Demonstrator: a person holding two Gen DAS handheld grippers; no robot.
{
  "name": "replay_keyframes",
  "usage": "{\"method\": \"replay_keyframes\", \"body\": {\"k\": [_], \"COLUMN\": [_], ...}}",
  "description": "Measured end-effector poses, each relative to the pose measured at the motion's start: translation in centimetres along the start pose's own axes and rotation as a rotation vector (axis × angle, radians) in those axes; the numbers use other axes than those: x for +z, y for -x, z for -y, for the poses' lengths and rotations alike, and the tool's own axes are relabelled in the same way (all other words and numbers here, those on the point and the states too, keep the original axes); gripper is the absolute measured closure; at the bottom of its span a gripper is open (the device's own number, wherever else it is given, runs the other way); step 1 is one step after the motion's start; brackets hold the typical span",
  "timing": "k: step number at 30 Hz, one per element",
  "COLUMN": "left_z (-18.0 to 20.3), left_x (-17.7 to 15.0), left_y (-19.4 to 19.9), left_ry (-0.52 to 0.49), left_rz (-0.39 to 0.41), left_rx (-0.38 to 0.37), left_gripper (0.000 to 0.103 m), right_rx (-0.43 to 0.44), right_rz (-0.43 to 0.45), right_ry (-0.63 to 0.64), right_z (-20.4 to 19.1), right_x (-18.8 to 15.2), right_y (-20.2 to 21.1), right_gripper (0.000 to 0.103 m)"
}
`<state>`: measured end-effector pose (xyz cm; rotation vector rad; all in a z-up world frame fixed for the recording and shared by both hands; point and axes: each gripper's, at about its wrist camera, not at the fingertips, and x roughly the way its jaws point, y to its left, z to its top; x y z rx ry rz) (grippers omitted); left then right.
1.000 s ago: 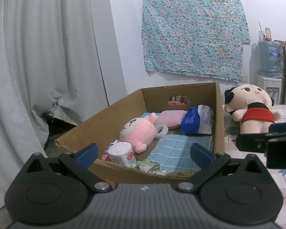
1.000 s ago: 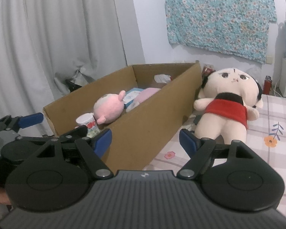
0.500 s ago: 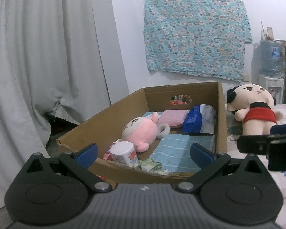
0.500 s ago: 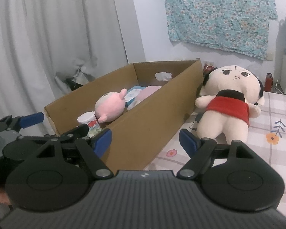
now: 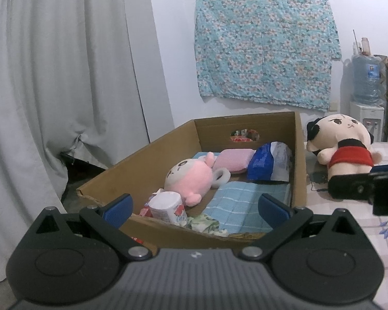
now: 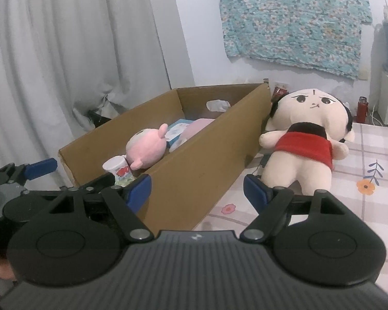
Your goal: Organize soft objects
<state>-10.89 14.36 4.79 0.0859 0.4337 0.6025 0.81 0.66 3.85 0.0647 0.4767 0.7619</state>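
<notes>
An open cardboard box (image 5: 298,155) holds a pink plush (image 5: 190,178), a pink cushion (image 5: 232,159), a blue packet (image 5: 263,165), a blue checked towel (image 5: 235,204) and a white cup (image 5: 168,206). A big doll in a red dress (image 6: 305,142) lies on the checked cloth right of the box (image 6: 194,178); it also shows in the left wrist view (image 5: 346,149). My left gripper (image 5: 195,206) is open and empty at the box's near end. My right gripper (image 6: 196,190) is open and empty, before the box's right wall, short of the doll.
A white curtain (image 5: 51,77) hangs on the left. A floral cloth (image 5: 263,56) hangs on the back wall. A water dispenser (image 5: 366,98) stands at the far right. The bed cover (image 6: 370,188) is checked with flowers. A red bottle (image 6: 361,106) stands behind the doll.
Both grippers have drawn back and risen slightly, so the box and doll sit a little farther away. Nothing was taken hold of.
</notes>
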Motion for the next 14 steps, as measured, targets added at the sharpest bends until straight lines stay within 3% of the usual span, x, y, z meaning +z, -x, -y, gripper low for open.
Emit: {"method": "replay_keyframes", "body": {"k": [11, 14], "left_z": [-0.39, -0.71], "left_x": [-0.11, -0.06], "left_y": [-0.12, -0.46], "left_ry": [0.032, 0.058], "left_rz": [-0.01, -0.032], "left_rx": [-0.004, 0.029], "left_gripper": [0.0, 0.001], "right_rx": [0.011, 0.011], "right_rz": [-0.016, -0.017], "right_ry": [0.034, 0.026], "right_z": [-0.71, -0.61], "right_x": [-0.33, -0.36], "right_y": [-0.17, -0.07], "right_gripper": [0.024, 0.024]}}
